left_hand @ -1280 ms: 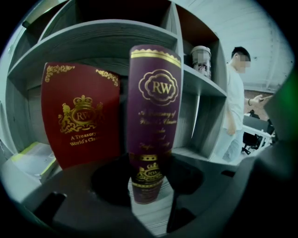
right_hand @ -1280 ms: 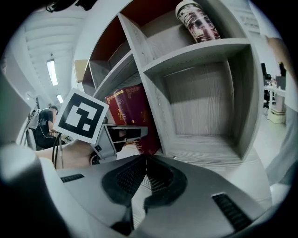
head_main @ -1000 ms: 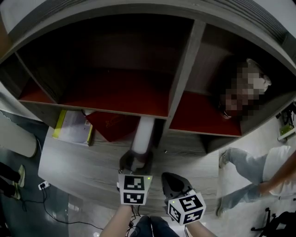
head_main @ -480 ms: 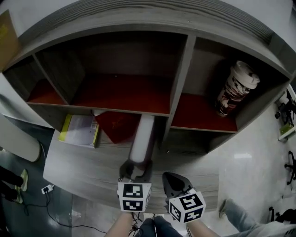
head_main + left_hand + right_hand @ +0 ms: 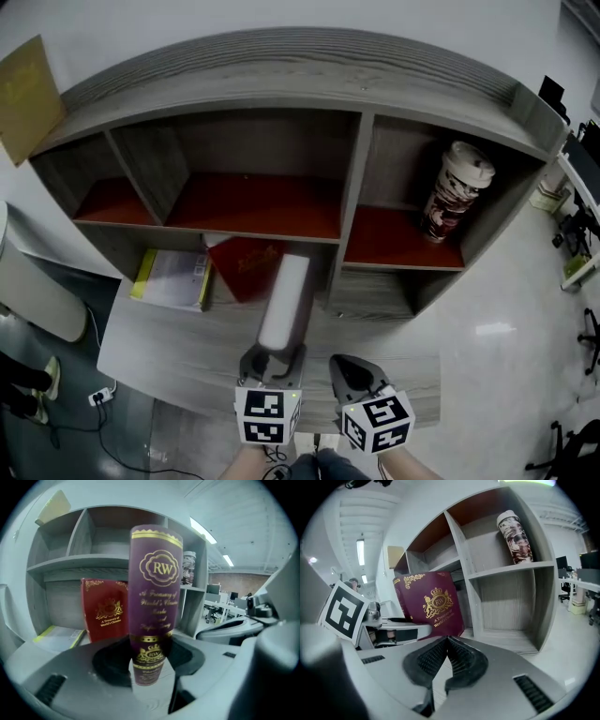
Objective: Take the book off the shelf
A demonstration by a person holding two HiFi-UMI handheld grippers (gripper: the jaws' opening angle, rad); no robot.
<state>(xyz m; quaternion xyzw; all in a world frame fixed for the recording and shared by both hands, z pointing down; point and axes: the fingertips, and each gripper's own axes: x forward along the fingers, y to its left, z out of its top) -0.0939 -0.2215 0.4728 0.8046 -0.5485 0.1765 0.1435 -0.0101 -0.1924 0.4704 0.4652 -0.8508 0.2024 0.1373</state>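
Left gripper view shows the left claw [image 5: 149, 660] clamped on the lower spine of a purple hardcover book with gold lettering [image 5: 156, 583], in front of the grey wooden shelf [image 5: 70, 566]. Just beside it, the right claw [image 5: 446, 656] has its 2 jaws closed on nothing.

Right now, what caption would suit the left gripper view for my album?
Left gripper clamped on a purple book, held out before the grey shelf, a red book behind it.

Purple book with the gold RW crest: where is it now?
The purple book is clamped in the left tongs in front of the shelf; in the left gripper view a red book stands behind it, to its left.
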